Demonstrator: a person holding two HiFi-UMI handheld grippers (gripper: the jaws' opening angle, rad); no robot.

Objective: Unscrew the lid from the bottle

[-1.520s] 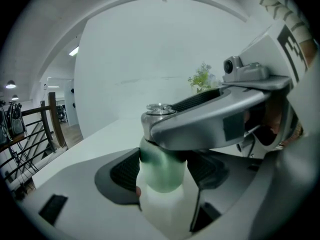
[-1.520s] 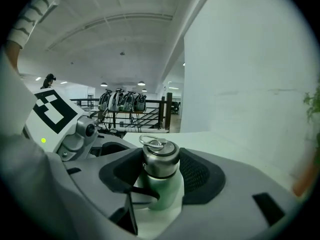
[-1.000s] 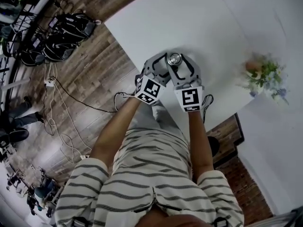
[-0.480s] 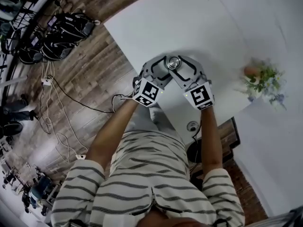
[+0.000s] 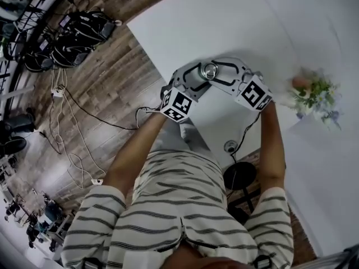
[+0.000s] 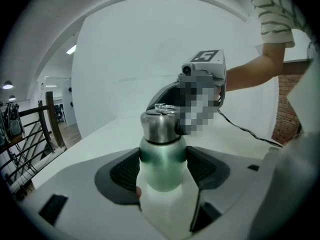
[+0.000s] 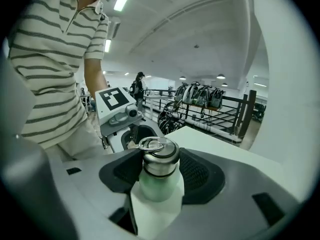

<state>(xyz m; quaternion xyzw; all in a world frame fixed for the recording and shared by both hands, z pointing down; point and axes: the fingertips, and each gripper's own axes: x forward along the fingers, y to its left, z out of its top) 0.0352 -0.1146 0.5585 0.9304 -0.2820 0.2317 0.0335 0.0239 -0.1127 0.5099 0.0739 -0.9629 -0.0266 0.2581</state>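
Observation:
A green bottle with a steel ring-topped lid stands on the white table near its front edge. In the head view only the lid shows, between both grippers. My left gripper comes in from the left and is shut on the green body just under the neck. My right gripper reaches in from the right, its dark pads pressed on the steel lid. The lid sits on the bottle neck. Each gripper's marker cube shows in the other's view.
A bunch of flowers lies on the table to the right of my right arm. The table edge runs just below the grippers. Beyond it are wooden floor with cables, bags and a chair base.
My right gripper has swung round the lid: its marker cube went from below the bottle to its right, and the forearm followed. The left gripper and the bottle body stayed put.

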